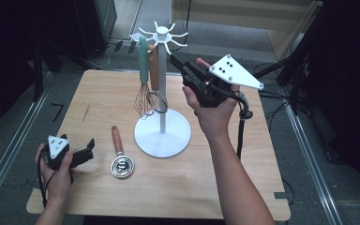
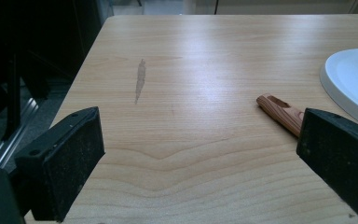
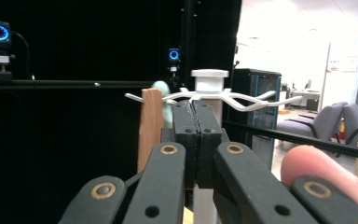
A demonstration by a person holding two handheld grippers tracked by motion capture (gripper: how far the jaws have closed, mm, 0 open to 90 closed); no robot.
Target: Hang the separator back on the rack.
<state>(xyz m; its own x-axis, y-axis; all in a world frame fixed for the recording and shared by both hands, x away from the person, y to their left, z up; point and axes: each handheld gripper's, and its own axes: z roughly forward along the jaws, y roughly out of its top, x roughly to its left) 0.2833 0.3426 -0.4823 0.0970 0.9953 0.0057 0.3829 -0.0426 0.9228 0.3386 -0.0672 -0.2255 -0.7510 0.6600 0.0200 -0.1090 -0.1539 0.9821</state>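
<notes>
a: high view: your right gripper is up by the white rack, jaws pressed together, nothing in them. why?
b: probably just hung a whisk there.
a: left gripper?
b: jaws spread, empty; wooden-handled whisk lies just right of it, ready for pickup.

High view steeply over the table; tool views low and close, perhaps sharing the white rack.
</notes>
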